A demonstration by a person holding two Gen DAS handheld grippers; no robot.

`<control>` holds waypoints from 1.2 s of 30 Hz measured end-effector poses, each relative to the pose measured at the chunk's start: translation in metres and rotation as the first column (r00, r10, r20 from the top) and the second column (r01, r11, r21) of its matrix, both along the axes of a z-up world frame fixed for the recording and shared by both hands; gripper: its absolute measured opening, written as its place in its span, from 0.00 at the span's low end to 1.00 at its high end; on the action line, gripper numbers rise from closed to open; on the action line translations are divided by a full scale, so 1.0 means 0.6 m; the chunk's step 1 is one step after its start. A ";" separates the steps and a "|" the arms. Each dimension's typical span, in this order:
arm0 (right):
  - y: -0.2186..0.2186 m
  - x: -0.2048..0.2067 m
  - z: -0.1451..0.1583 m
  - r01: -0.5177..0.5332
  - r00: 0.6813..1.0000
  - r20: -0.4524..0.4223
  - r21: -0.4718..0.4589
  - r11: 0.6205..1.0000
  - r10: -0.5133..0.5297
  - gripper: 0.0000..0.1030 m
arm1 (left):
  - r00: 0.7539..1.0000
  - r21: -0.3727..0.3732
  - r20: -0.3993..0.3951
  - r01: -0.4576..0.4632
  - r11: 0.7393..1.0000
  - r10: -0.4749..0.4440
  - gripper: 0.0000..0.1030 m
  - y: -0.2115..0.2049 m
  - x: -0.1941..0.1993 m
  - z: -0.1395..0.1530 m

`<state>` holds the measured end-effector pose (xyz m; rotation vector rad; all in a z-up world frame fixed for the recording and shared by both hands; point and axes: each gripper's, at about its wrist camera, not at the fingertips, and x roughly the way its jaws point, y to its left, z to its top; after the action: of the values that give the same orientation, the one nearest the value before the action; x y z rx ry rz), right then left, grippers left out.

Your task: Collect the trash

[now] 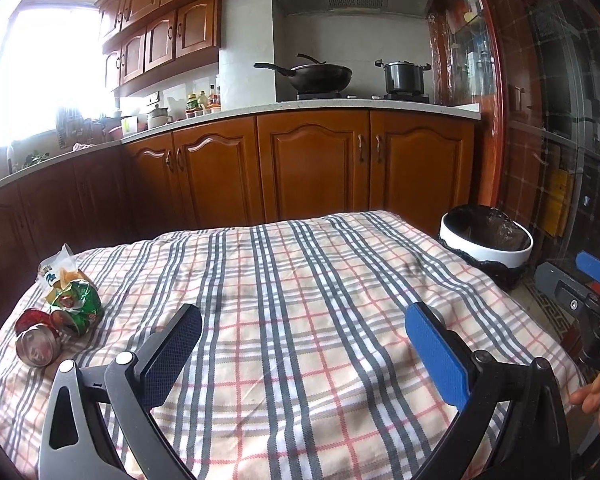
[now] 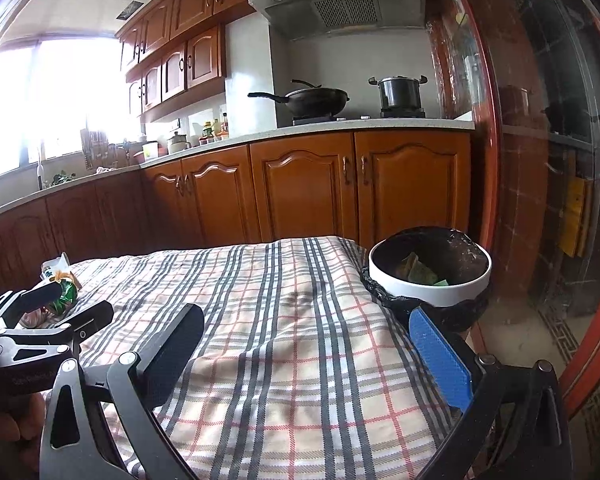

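Trash, a crushed red can (image 1: 36, 340) and green foil wrapper (image 1: 76, 300), lies across the plaid cloth (image 1: 300, 300) from the white bin (image 2: 430, 280). Both the left gripper (image 1: 300, 360) and right gripper (image 2: 312, 360) hover empty, jaws apart; next likely a reach for the can.

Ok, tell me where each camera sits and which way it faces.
Left wrist: on the left gripper, over the plaid cloth, facing the kitchen cabinets; crushed can far left, right gripper at the right edge.
Right wrist: on the right gripper, nearer the trash bin; left gripper at the left edge.
Shared: cloth, bin, wok.
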<state>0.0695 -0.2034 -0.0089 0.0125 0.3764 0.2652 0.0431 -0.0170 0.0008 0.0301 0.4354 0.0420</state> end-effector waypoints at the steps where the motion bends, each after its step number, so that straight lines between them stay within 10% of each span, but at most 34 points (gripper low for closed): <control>1: 0.000 0.000 0.000 0.000 1.000 0.000 0.000 1.000 0.000 1.00 | 1.000 0.001 0.000 0.002 1.000 -0.002 0.99 0.000 0.001 0.001; 36: -0.009 0.003 0.004 -0.004 1.000 -0.014 -0.009 1.000 0.004 1.00 | 1.000 -0.002 0.006 0.005 1.000 -0.005 0.99 0.008 -0.001 0.007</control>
<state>0.0716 -0.2085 -0.0066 0.0045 0.3919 0.2678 0.0425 -0.0125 0.0053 0.0291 0.4296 0.0371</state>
